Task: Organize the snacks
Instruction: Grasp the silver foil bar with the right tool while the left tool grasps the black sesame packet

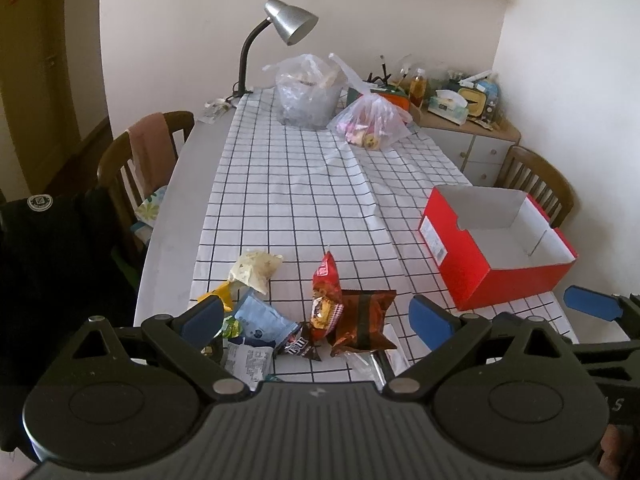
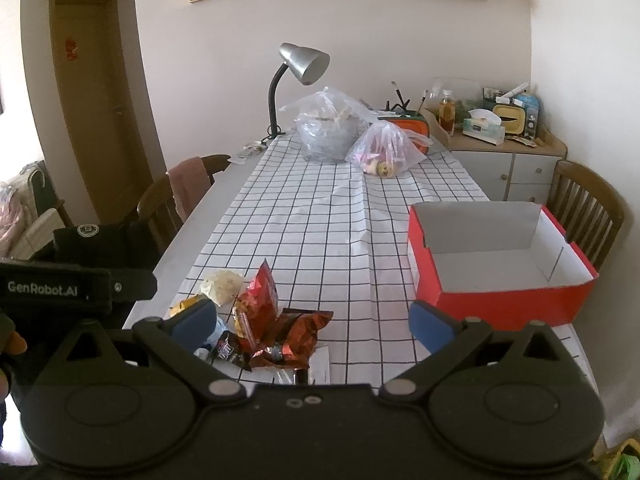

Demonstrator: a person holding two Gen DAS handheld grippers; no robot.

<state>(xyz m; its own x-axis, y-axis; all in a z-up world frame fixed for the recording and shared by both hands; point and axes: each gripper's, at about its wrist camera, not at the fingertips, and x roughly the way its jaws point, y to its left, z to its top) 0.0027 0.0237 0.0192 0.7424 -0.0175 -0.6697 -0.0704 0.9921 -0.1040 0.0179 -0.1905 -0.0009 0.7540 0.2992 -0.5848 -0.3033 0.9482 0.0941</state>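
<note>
Snacks, left wrist view: a small heap at the near end of the checked tablecloth (image 1: 296,184), with a red packet (image 1: 326,280) standing upright, a brown foil packet (image 1: 366,318) touching its right side, a dark M&M's bag (image 1: 300,346) in front, a pale blue pouch (image 1: 262,318) to the left, and a cream wrapper (image 1: 256,266) behind that.
Left gripper (image 1: 318,318): blue-padded fingers spread wide apart, holding nothing, hovering just before the heap.
Red box (image 1: 492,280): open, nothing in it, on the right of the table, well apart from the heap.
Far end: desk lamp (image 1: 290,20) and two clear plastic bags (image 1: 308,92).

Snacks, right wrist view: the same heap shows low and left of centre; red packet (image 2: 260,294) upright, brown foil packet (image 2: 296,334) beside it.
Right gripper (image 2: 314,320): fingers wide apart, gripping nothing, with the heap between and just ahead of them.
Red box (image 2: 512,300): just beyond the right finger (image 2: 430,324).
</note>
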